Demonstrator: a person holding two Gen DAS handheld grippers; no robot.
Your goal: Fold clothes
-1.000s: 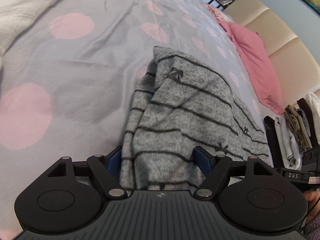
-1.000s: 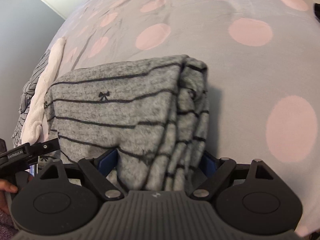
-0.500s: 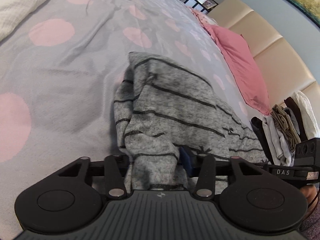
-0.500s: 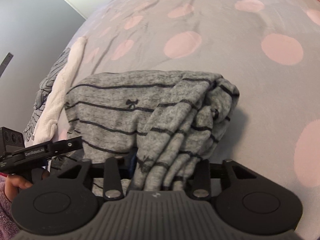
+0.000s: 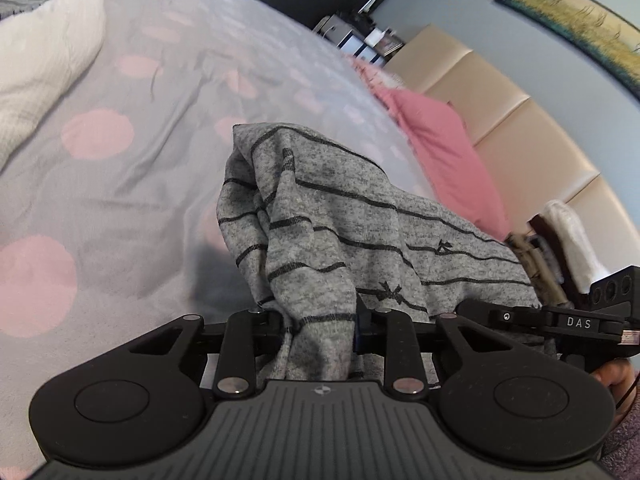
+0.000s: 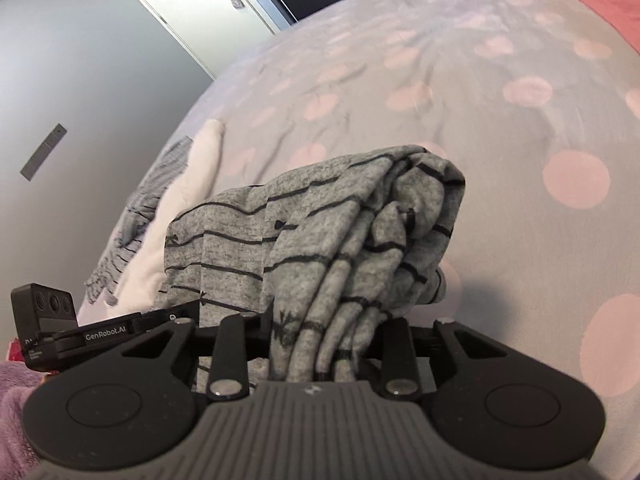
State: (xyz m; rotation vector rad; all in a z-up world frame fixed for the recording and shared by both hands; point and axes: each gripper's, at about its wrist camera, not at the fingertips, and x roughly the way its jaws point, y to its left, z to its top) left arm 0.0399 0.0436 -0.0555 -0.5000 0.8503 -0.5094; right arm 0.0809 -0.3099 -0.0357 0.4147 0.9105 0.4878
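Grey striped garment (image 5: 360,224) hangs bunched between both tools, lifted off the grey bedspread with pink dots (image 5: 120,184), its far fold still draped low toward 12 o'clock.

Left gripper (image 5: 320,326): jaws closing, narrow gap, a gathered edge of the garment pinched between them.

Right gripper (image 6: 320,332): jaws closing, several pleated layers of the same garment (image 6: 352,248) clamped between them.

Writing: "DAS" on the right tool's arm as seen at 3 o'clock in the left view; "GenRobot.AI" on the left tool's arm at 9 o'clock in the right view.

White knit cloth (image 5: 44,60) at 10 o'clock; pink pillow (image 5: 448,152) at 2 o'clock.
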